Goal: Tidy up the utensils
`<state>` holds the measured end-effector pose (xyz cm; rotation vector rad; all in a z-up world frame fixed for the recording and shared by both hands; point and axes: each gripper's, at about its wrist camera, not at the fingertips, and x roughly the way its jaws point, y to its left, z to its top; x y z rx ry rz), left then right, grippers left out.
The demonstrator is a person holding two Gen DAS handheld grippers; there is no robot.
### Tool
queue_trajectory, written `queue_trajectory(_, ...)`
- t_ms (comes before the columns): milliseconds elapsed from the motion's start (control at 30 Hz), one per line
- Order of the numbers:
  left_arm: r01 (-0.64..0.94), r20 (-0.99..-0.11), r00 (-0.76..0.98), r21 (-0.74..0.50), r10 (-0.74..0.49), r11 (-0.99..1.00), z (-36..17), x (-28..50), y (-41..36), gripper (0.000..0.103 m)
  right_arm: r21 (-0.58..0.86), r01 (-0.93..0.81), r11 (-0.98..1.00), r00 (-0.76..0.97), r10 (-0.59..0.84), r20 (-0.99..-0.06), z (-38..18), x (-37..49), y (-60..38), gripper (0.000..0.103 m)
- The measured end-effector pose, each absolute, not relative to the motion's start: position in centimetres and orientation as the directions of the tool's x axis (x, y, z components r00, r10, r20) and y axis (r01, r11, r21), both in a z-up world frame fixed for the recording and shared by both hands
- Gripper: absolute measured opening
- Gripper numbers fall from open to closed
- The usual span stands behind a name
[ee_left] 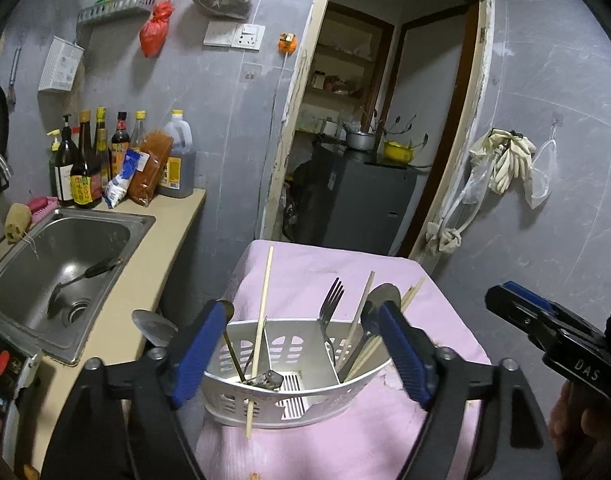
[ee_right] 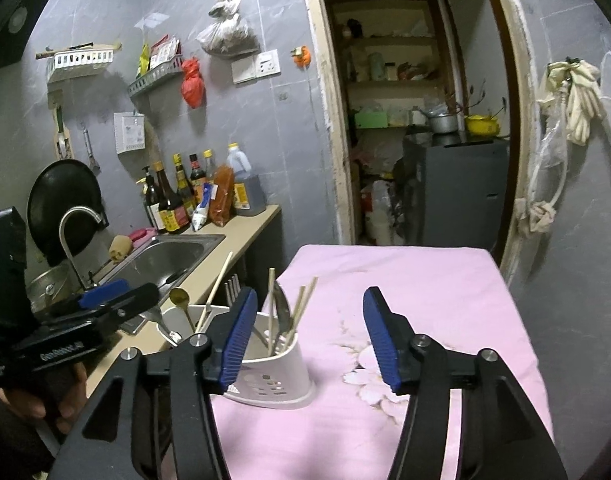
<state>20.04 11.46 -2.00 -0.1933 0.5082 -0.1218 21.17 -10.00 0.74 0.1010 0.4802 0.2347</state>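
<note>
A white slotted utensil holder (ee_left: 305, 390) stands on the pink-covered table (ee_left: 337, 436). It holds a fork (ee_left: 331, 304), a spoon (ee_left: 379, 300), several chopsticks (ee_left: 261, 320) and a gold spoon (ee_left: 227, 320). One chopstick pokes out through the holder's front wall. My left gripper (ee_left: 301, 344) is open, its blue pads either side of the holder, just above it. In the right wrist view the holder (ee_right: 273, 372) stands left of centre. My right gripper (ee_right: 309, 336) is open and empty over the pink cloth (ee_right: 425, 300), to the right of the holder.
A steel sink (ee_left: 65, 256) with a black ladle (ee_left: 81, 280) sits in the beige counter (ee_left: 145, 280) at left. Sauce bottles (ee_left: 85, 168) line the wall behind it. A doorway (ee_left: 377, 120) opens past the table. A metal spatula (ee_left: 153, 326) lies at the counter edge.
</note>
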Motion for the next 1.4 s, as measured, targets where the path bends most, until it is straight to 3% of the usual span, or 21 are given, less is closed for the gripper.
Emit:
queue_trajectory(67, 0.059, -0.466, 0.871, -0.209, -0.153, 0.976, -1.6, 19.4, 11.3, 0.092, 0.153, -0.185, 0.971, 0.866, 0.234, -0.441, 0.8, 20.6, -10.8, 0.067)
queue_trajectory(200, 0.048, -0.453, 0.881, -0.196, -0.134, 0.979, -0.8, 18.4, 10.7, 0.098, 0.149, -0.156, 0.976, 0.874, 0.207, -0.439, 1.0, 19.5, -12.5, 0.076)
queue_trajectory(467, 0.007, -0.436, 0.895, -0.185, -0.088, 0.983, 0.3, 15.7, 8.7, 0.099, 0.137, -0.124, 0.983, 0.884, 0.172, -0.435, 1.7, 16.6, -15.3, 0.090)
queue_trajectory(733, -0.008, -0.435, 0.897, -0.180, -0.072, 0.984, 0.5, 12.1, 6.4, 0.100, 0.137, -0.107, 0.985, 0.890, 0.157, -0.428, 2.3, 12.7, -17.7, 0.092)
queue_trajectory(867, -0.007, -0.439, 0.896, -0.175, -0.071, 0.985, 0.5, 10.4, 5.4, 0.100, 0.138, -0.109, 0.984, 0.892, 0.158, -0.423, 2.3, 10.7, -18.9, 0.098)
queue_trajectory(1400, -0.017, -0.442, 0.896, -0.142, -0.048, 0.990, 0.0, 4.2, 2.9, 0.100, 0.119, -0.101, 0.988, 0.898, 0.142, -0.417, 2.7, 5.2, -21.9, 0.101)
